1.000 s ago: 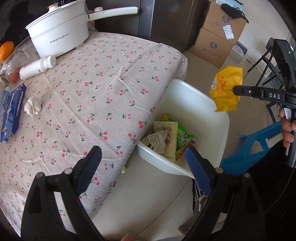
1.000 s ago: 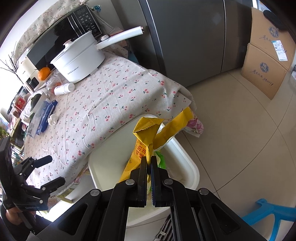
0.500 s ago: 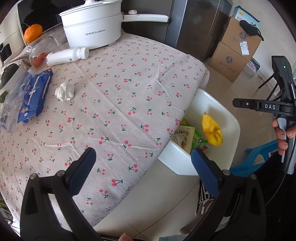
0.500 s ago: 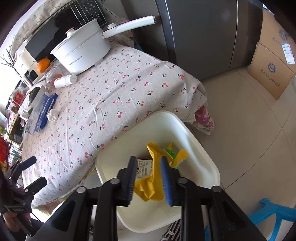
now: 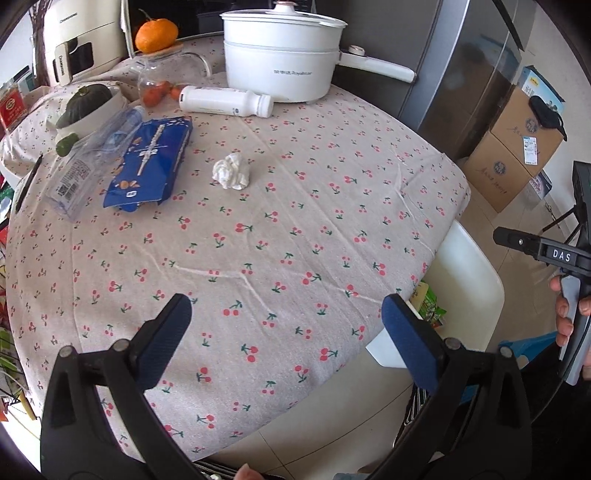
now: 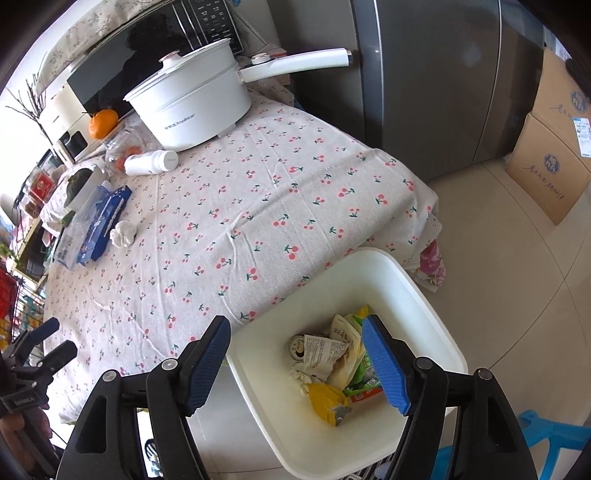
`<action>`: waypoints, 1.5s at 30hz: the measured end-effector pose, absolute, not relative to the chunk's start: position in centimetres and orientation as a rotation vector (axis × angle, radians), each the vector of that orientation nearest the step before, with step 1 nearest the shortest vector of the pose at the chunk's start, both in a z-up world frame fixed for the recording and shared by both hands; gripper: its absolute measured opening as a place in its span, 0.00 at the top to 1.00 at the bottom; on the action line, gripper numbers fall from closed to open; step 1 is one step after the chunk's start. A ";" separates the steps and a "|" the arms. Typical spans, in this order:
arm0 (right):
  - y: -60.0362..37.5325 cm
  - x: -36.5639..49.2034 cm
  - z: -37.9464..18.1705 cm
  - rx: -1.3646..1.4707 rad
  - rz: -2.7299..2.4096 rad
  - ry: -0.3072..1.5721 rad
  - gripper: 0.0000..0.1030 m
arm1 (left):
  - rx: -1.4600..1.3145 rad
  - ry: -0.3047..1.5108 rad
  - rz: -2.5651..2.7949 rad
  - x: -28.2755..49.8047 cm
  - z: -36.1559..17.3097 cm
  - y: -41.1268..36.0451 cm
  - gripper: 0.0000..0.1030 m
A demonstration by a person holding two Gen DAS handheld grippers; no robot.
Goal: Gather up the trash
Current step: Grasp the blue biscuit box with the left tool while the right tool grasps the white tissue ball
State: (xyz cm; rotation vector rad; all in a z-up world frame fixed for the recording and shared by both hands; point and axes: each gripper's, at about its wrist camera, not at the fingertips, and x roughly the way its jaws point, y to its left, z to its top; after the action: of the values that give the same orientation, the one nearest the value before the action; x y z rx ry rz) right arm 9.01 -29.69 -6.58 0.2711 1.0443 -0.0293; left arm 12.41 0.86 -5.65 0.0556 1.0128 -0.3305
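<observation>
The yellow wrapper (image 6: 327, 404) lies loose in the white bin (image 6: 417, 291), at the near end of a heap of crumpled packets, green and cream, that covers the bin's floor. My right claw (image 6: 295, 363) hangs tilted steeply down over that bin; its jaws have just been opening and now stand well apart with nothing between the blue pads (image 6: 384, 363), the wrapper below them and untouched. The bin stands on the floor against the near right corner of the surface (image 5: 295, 229), which wears a cherry-print cloth. On that cloth, toward the far left, a crumpled white tissue (image 5: 232, 171) sits by itself, with a blue snack packet (image 5: 149, 166) just to its left and a clear plastic packet (image 5: 86, 168) beside that. Farther back a white bottle (image 5: 225, 101) lies on its side in front of a white pot (image 5: 282, 61) with a long handle, and an orange (image 5: 156, 35) rests on a glass jar. My left claw (image 5: 291, 330) points down over the near part of the cloth, jaws spread as wide as they go and holding nothing. In the left wrist view my right hand (image 5: 567, 314) shows at the right edge, fingers wrapped around the black grip.
</observation>
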 end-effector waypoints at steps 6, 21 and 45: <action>-26.1 11.7 -5.2 0.211 0.010 1.024 0.24 | 0.014 0.970 -0.218 14.2 -4.1 5.7 0.01; -18.3 20.8 -5.6 0.131 0.114 1.033 0.18 | 0.021 1.012 -0.138 23.2 -5.6 12.2 0.01; -18.2 25.1 -10.0 0.102 0.131 1.140 0.18 | 0.138 1.301 -0.051 37.0 -13.4 6.8 0.01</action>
State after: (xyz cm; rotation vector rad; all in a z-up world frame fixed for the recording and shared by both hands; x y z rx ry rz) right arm 25.12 -18.18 -9.96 0.1019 1.1404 0.1310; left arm 36.95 6.80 -13.41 0.1382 1.3008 -0.0508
